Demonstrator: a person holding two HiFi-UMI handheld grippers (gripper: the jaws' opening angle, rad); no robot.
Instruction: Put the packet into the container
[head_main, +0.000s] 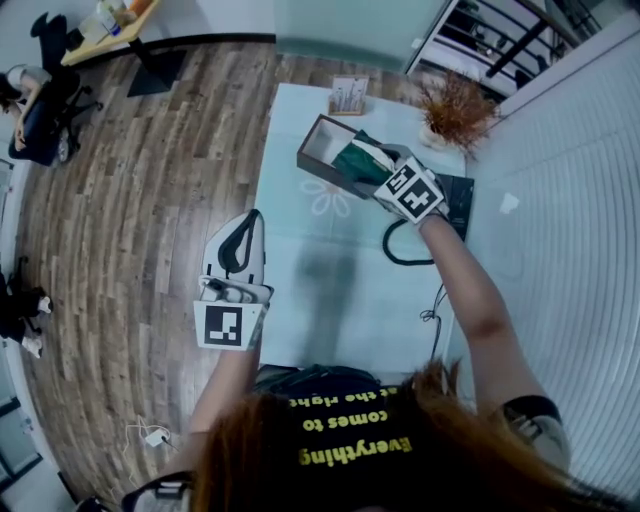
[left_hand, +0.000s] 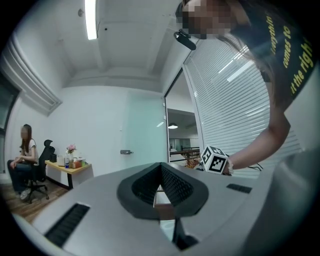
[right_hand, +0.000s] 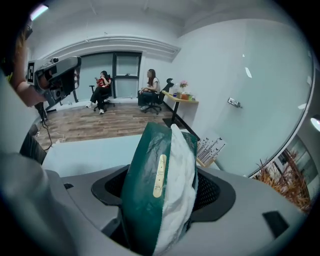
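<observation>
A dark green and white packet (head_main: 360, 160) hangs over the open top of the container (head_main: 322, 140), a dark brown box with a pale inside, at the far side of the table. My right gripper (head_main: 380, 172) is shut on the packet, and its marker cube sits just right of the box. In the right gripper view the packet (right_hand: 159, 190) stands upright between the jaws and fills the gap. My left gripper (head_main: 250, 222) hovers at the table's left edge, well short of the box. Its jaws (left_hand: 161, 167) meet at the tips with nothing between them.
The pale table (head_main: 330, 290) also carries a small holder of sticks (head_main: 348, 95), a dried plant (head_main: 458, 105), a dark pad (head_main: 458, 200) and a looped black cable (head_main: 400, 248). Wooden floor lies to the left, with people seated at a desk (right_hand: 182, 99) far off.
</observation>
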